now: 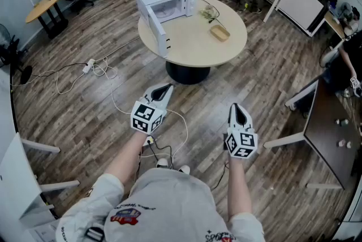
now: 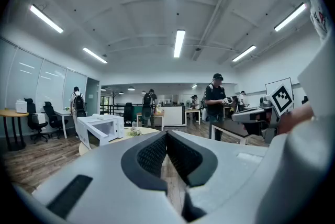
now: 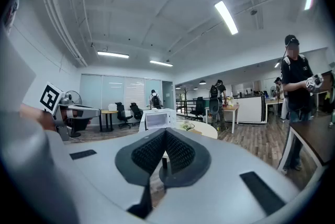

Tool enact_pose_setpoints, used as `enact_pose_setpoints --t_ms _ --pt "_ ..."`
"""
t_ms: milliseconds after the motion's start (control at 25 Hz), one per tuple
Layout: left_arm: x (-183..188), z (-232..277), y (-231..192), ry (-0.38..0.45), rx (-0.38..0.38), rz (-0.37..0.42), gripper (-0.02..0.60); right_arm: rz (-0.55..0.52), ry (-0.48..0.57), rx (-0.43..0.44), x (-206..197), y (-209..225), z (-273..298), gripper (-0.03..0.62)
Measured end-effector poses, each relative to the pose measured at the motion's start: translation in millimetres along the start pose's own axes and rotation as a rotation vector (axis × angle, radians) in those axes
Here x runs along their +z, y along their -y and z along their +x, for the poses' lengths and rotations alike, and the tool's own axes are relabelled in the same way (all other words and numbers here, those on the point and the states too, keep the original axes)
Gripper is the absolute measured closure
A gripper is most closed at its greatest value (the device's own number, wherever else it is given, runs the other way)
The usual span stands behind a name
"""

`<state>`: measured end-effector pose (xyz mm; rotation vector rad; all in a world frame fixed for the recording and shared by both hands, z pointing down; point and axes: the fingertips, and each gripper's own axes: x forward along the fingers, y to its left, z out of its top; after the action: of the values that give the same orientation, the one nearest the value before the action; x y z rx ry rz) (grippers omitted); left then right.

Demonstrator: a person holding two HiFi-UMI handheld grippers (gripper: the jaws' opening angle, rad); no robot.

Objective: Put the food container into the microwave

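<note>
A wood-plank floor (image 1: 73, 122) spreads across an open office, and on it stands a round, pale-topped table (image 1: 192, 46) on a dark pedestal, well ahead of the person. At the right edge of the head view a dark desk (image 1: 331, 122) runs along on white legs. On the far left part of the round table sits a white microwave (image 1: 169, 0) with its door (image 1: 158, 34) swung wide toward the person, so the cavity is open and looks empty. In the foreground the person holds both tools low in front of the body, nearly level and pointing toward the table, well apart from it. The left gripper (image 1: 164, 88) has its jaws clenched together with nothing between them; its own view shows the two ribbed pads (image 2: 156, 152) meeting along one line, with the microwave (image 2: 104, 127) far beyond them. The right gripper (image 1: 237, 108) is likewise clamped closed on nothing, its pads (image 3: 178, 150) pressed together in its own view. The food container (image 1: 219, 33), a small tan rectangular box, lies on the tabletop toward the table's right side, outside the microwave and apart from it, untouched by either tool. Just behind it lies a small sprig of greenery (image 1: 209, 12). A white power strip (image 1: 89, 65) with a looping cable rests on the floor left of the table.
</note>
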<state>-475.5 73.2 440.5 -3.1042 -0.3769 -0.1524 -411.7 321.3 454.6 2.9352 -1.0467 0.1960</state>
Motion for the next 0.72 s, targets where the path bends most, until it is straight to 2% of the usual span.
enact_pose_setpoints --t_ms 240,480,600,720 --pt "1 3 -10 0.0 -0.016 0.001 0.577 -0.009 0.041 -0.007 7 -3 6 0.592" --pt "1 7 -12 0.011 -0.023 -0.006 0.577 -0.025 0.025 -0.006 4 -3 11 0.586" --pt "-3 6 -13 0.007 -0.025 -0.01 0.577 -0.02 0.023 -0.003 2 -4 11 0.514" --pt "-3 8 -16 0.001 -0.022 -0.014 0.577 -0.023 0.022 -0.002 3 -4 16 0.358"
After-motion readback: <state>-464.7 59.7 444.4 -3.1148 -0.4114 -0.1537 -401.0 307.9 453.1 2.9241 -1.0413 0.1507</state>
